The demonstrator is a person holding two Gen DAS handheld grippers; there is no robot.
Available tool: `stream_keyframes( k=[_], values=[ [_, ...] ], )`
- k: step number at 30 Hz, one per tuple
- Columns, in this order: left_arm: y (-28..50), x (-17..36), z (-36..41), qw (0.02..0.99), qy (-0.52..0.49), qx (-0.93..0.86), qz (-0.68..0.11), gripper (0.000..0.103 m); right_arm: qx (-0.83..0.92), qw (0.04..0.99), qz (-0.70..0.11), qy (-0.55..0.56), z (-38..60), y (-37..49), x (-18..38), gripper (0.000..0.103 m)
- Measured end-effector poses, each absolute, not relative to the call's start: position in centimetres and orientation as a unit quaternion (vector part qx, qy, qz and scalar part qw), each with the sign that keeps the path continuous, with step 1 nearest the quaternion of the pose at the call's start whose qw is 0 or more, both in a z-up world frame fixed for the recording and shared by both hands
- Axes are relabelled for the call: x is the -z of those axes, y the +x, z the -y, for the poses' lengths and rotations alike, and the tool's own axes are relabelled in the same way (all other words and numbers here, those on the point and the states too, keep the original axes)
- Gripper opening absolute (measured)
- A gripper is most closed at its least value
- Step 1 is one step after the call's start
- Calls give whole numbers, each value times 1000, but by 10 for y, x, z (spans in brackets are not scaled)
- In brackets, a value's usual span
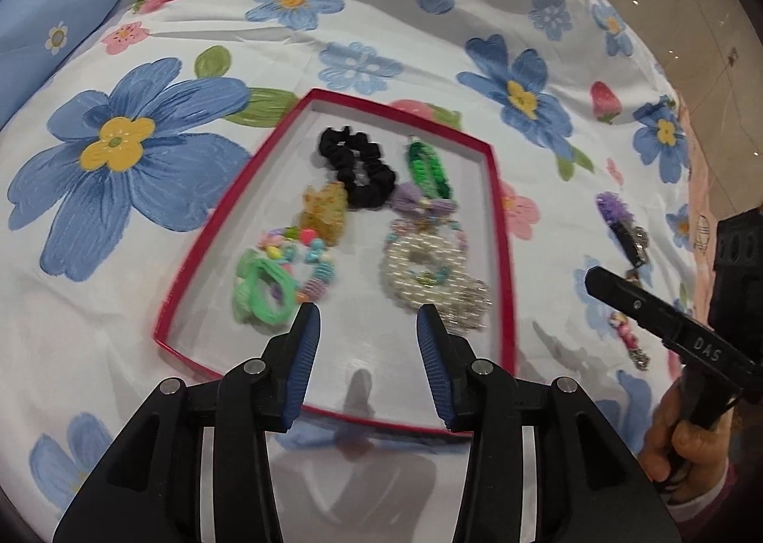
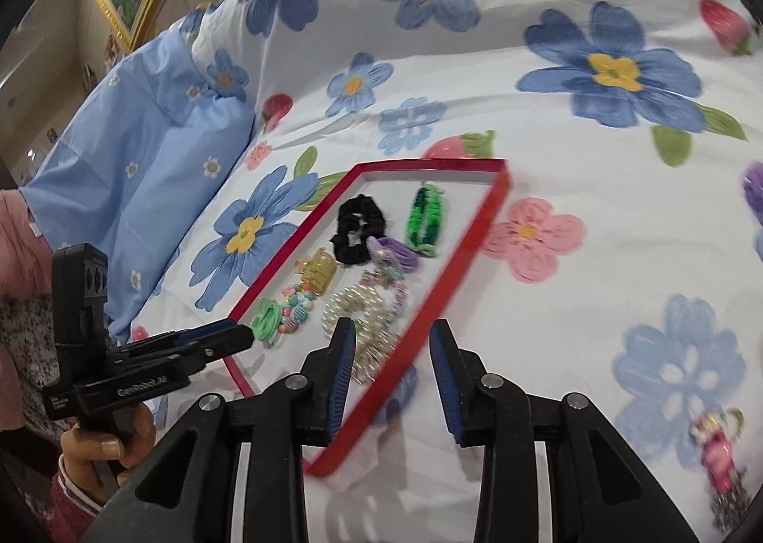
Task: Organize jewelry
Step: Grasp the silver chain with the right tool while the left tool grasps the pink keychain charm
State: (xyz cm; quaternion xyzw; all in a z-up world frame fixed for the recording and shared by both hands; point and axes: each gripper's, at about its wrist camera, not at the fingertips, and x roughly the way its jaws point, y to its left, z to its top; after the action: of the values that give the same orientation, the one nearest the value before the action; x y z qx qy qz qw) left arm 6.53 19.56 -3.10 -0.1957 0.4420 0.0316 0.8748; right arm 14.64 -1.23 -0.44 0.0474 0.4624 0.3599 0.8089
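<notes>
Above the red tray (image 1: 500, 228), left hand-held gripper (image 1: 368, 328) released and empty, right hand-held gripper (image 2: 392, 345) likewise, lettered "DAS".

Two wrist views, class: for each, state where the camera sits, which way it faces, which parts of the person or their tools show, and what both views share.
Left wrist: sits on the left claw, looking down and forward at the red tray; the right claw and hand show at right.
Right wrist: sits on the right claw, facing the tray's side edge; the left claw and hand show at left.
Shared: tray, black scrunchie, flowered sheet.
</notes>
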Motion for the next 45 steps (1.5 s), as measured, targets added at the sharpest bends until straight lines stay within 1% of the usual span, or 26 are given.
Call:
stream_keyframes(
  k=[4, 6, 16, 20, 24, 28, 33, 37, 40, 45],
  values=[
    [62, 24, -178, 878, -192, -15, -439, 41, -343, 818, -459, 56, 44, 139, 1, 39],
    [61, 21, -168, 878, -191, -6, -439, 44, -334, 822, -457, 59, 58, 135, -1, 40],
    [61, 21, -123, 875, -175, 32, -450, 45, -278, 845, -451, 80, 133, 117, -4, 42],
    [64, 23, -103, 873, -165, 47, -457, 45, -257, 852, -448, 85, 160, 112, -5, 44],
    [68, 25, -85, 870, -154, 60, -464, 47, -241, 857, -446, 92, 185, 106, -5, 44],
    [71, 26, -69, 868, -143, 72, -470, 47, -223, 862, -446, 93, 207, 100, -2, 49],
    [77, 28, -52, 865, -131, 82, -477, 50, -205, 864, -450, 93, 226, 99, 4, 49],
    [80, 29, -44, 863, -124, 88, -482, 50, -197, 863, -456, 88, 234, 102, 11, 49],
    [84, 30, -40, 861, -121, 92, -485, 50, -198, 861, -464, 69, 234, 106, 17, 54],
    [94, 32, -27, 857, -118, 101, -492, 50, -205, 851, -483, 24, 223, 113, 33, 55]
  ],
)
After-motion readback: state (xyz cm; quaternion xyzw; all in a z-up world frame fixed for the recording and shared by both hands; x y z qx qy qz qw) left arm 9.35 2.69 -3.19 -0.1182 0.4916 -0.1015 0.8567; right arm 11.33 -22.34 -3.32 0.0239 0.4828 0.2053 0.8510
